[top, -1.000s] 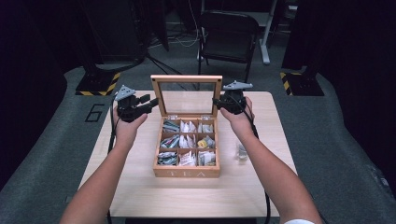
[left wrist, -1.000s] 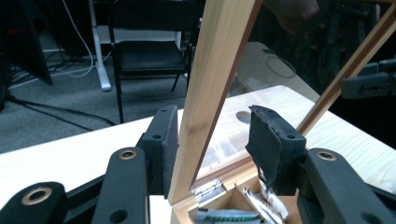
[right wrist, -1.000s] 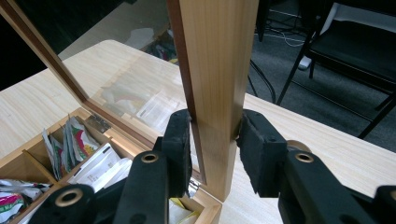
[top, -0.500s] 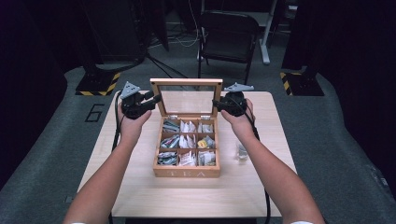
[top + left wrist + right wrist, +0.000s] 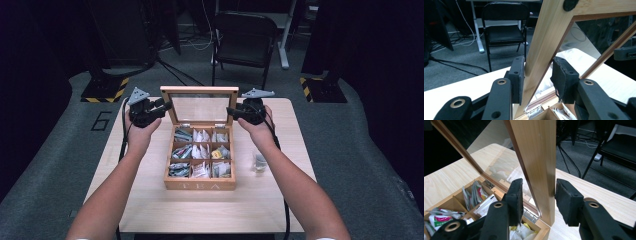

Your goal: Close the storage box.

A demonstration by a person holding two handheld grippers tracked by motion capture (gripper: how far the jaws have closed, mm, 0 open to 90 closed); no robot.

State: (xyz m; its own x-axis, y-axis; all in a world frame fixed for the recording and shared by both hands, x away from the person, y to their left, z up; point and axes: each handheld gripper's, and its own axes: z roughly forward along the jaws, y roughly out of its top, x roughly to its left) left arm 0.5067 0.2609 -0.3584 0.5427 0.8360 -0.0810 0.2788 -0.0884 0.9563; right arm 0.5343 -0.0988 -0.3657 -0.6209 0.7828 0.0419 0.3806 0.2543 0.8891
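On the table (image 5: pixel 150 200): a wooden tea box (image 5: pixel 200 184) sits at the middle, lid (image 5: pixel 199 107) raised upright on hinges (image 5: pixel 532 216) at its back edge.
Lid build: wooden frame around a clear pane (image 5: pixel 596 37); stiff, probably light, and the pane looks fragile, so hold belongs on the wood, not the pane.
Left gripper (image 5: pixel 537 75): jaws parted astride the lid's side rail; one pad touches the wood, the other stands apart.
Right gripper (image 5: pixel 537 197): jaws parted astride the opposite rail; whether either pad touches is hard to tell.
Contents: tea packets (image 5: pixel 201 150) loose in the compartments, soft and light.
Handling: smooth wood may slip; the lid will swing on its hinges rather than lift.
Nearby: a small clear packet (image 5: pixel 259 162) lies just right of the box.
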